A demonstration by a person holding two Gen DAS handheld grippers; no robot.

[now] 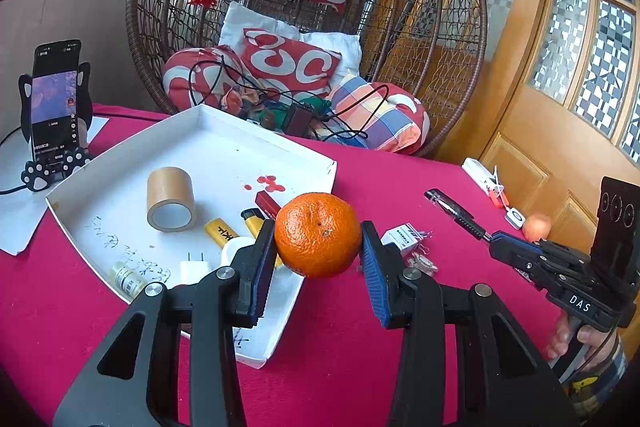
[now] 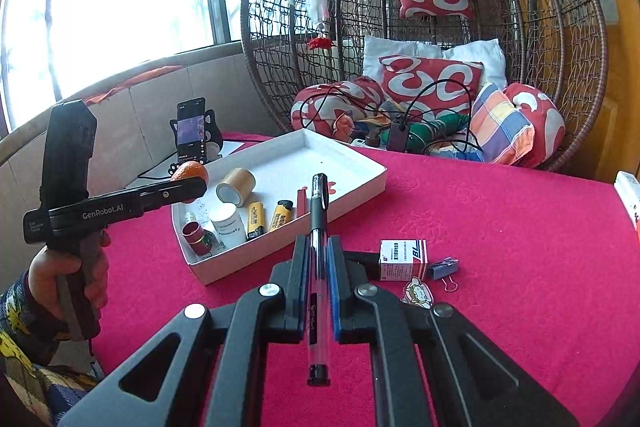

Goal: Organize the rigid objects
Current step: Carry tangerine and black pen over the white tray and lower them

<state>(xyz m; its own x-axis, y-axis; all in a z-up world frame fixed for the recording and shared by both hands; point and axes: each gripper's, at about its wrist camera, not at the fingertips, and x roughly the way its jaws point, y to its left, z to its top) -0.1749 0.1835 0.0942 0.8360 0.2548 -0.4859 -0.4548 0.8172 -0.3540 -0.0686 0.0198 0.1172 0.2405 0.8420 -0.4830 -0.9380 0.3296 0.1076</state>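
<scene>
My left gripper (image 1: pixel 319 241) is shut on an orange (image 1: pixel 318 234) and holds it above the near right rim of the white tray (image 1: pixel 280 319). My right gripper (image 2: pixel 319 247) is shut on a black pen (image 2: pixel 319 223), held lengthwise between the pads above the red tablecloth, to the right of the tray (image 2: pixel 356 195). In the tray lie a tape roll (image 1: pixel 170 199), two yellow lighters (image 2: pixel 268 217), a white bottle (image 2: pixel 229 225), a red-capped bottle (image 2: pixel 196 237) and a white plug (image 1: pixel 194 267). The right gripper and pen (image 1: pixel 456 213) also show in the left wrist view.
A small white medicine box (image 2: pixel 402 259), a blue binder clip (image 2: pixel 442 269) and a cartoon charm (image 2: pixel 418 293) lie on the red tablecloth (image 2: pixel 500 227) right of the tray. A phone on a stand (image 1: pixel 54 107) is far left. A wicker hanging chair (image 2: pixel 440 27) with cushions stands behind the table.
</scene>
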